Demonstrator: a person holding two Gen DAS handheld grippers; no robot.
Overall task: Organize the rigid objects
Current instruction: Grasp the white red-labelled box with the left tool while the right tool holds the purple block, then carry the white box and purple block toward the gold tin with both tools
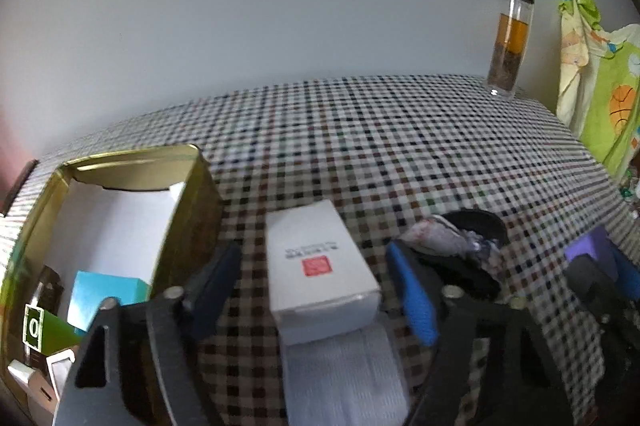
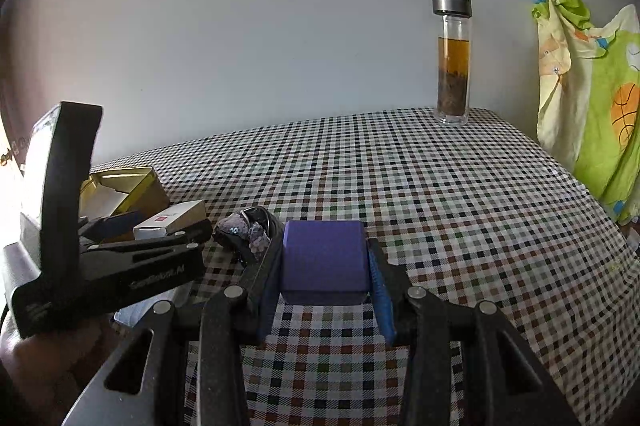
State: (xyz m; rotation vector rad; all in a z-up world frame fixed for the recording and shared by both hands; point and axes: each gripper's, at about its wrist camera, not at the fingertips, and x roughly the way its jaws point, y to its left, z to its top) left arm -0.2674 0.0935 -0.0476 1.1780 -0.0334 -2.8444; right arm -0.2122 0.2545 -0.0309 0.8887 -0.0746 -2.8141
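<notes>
White carton [image 1: 320, 266] with a red stamp lies on the checked cloth [image 1: 400, 146], between the left claw's [image 1: 316, 290] fingers — pads stand apart from its sides, none pressing. Gold tin [image 1: 132, 162] sits just left of that claw, lid off, a teal box [image 1: 104, 294] and green box [image 1: 52, 334] inside. Right claw [image 2: 324, 290] is clamped on a purple box [image 2: 324, 258]. Crumpled floral bundle [image 2: 244, 230] lies between both claws. Far right beyond — glass tea bottle [image 2: 452, 66], upright.
</notes>
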